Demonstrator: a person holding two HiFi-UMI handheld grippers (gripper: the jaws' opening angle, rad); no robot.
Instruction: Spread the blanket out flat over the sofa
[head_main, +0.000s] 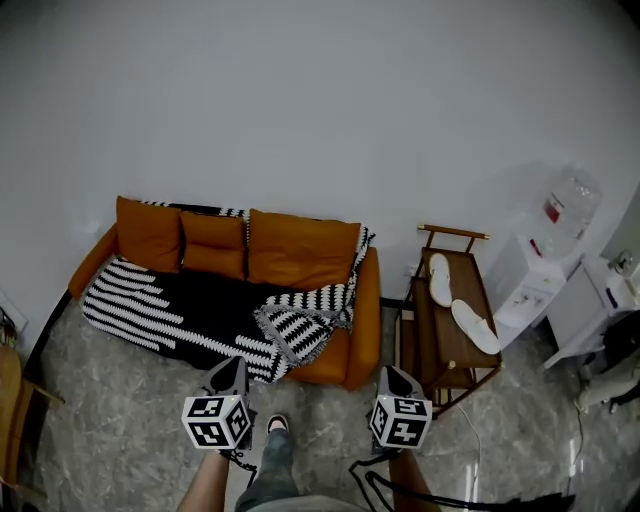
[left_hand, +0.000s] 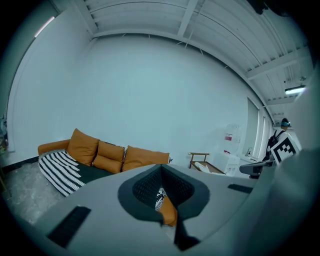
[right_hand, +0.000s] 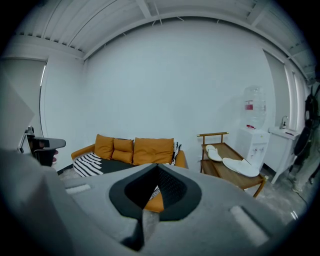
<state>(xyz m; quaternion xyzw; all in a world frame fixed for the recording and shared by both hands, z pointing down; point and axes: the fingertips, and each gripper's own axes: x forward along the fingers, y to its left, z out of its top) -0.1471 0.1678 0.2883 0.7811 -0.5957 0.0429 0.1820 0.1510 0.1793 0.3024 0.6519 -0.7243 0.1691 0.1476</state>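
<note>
On the sofa (head_main: 347, 358) seat, the blanket (head_main: 200, 312) lies lengthwise, arm to arm, its right end bunched. Left gripper (head_main: 235, 367) and right gripper (head_main: 392, 373) hang nearby, jaws pressed together, empty.

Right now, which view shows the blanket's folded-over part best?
Head view: from above, nearly the whole blanket shows, with the fold bunched at the sofa's right end. Both gripper views show its striped left end clearly, but the fold only as a sliver.
</note>
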